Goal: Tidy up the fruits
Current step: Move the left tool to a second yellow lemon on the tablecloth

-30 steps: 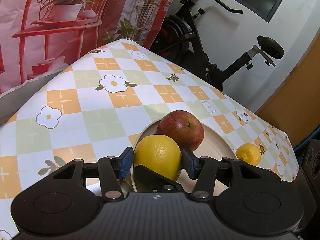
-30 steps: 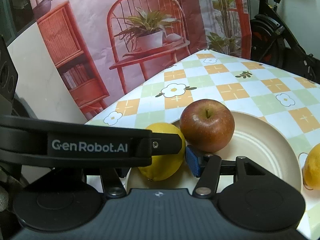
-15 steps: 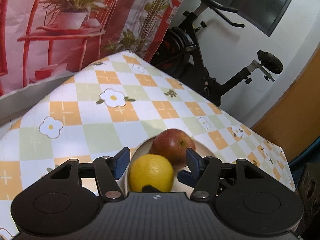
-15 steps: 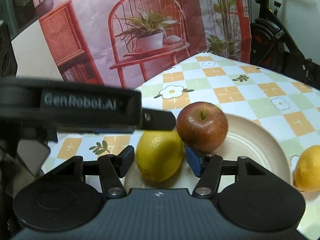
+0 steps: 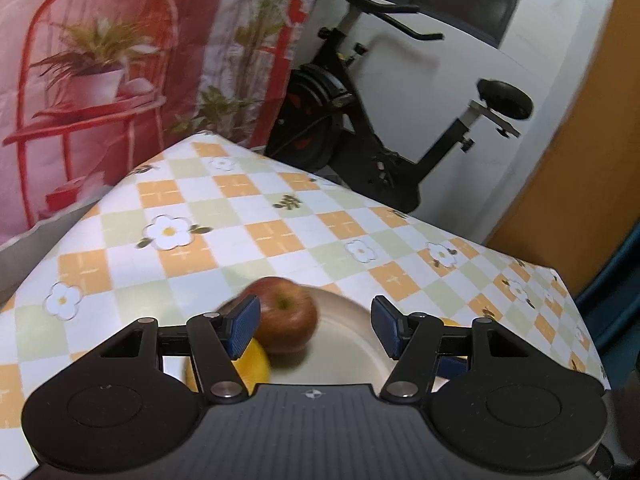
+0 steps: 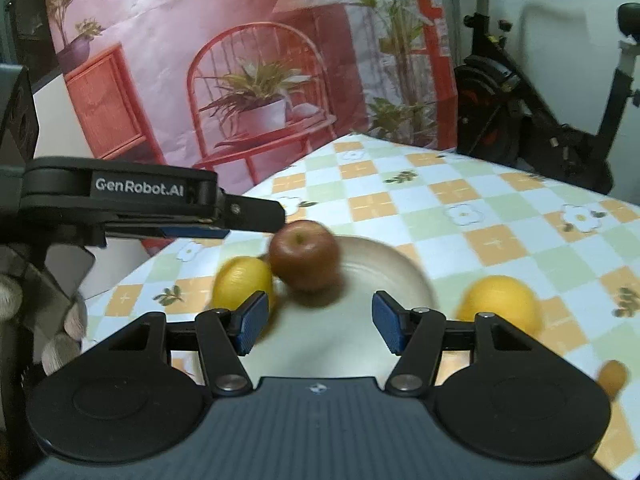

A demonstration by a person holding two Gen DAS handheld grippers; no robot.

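yellow lemon (image 6: pixel 242 284) touching apple (image 6: pixel 304 256) on plate (image 6: pixel 400 276); both claws spread, empty.

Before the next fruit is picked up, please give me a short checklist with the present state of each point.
1. Left gripper empty: ok, jaws have just opened, nothing between them.
2. Right gripper empty: ok, jaws apart, nothing gripped.
3. Apple on the plate: ok.
4. Lemon fully on the plate: cannot tell, it sits at the rim beside the apple.
5. Orange on the plate: not ok, it lies on the tablecloth.
6. Room on the plate: ok, the right part is bare.
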